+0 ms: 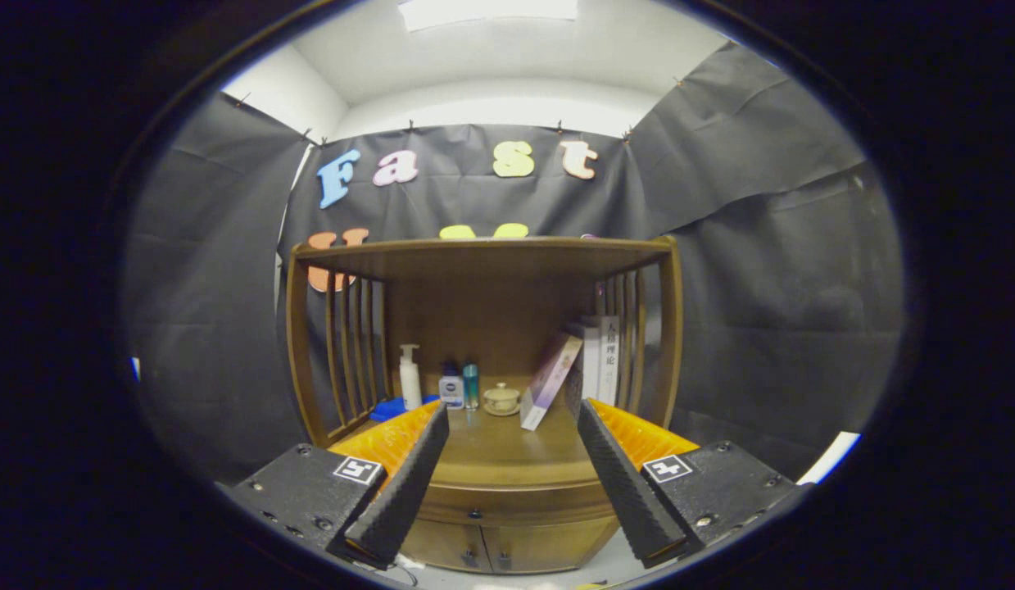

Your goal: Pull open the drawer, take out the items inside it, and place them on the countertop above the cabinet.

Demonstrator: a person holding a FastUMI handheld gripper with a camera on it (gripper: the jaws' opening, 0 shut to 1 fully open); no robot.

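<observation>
- Brown wood shows between the jaws point(507, 475), which are wide open and hold nothing.
- The wood is a small cabinet point(507, 500). Its drawer point(507, 501) is the curved band just under the table point(499, 451), and it looks closed. It has one small dark knob point(474, 515) near the middle.
- Below the drawer are two doors point(499, 547), each with one little knob.
- The things to take out are inside the drawer, so I cannot tell what they are.
- The step now is to reach the drawer knob. I think the jaws should go down and forward until the knob sits between the two fingers, then close on it and pull straight back, not to one side.
- On the table, beyond the fingers, I count one white pump bottle point(410, 377), one short bottle point(450, 387), one thin teal bottle point(470, 386), one small lidded pot point(501, 399) and one blue flat thing point(390, 408).
- One book point(550, 381) leans over, next to some standing books point(599, 360). I cannot count those well.
- Bare table at the front leaves room for the drawer's things.
</observation>
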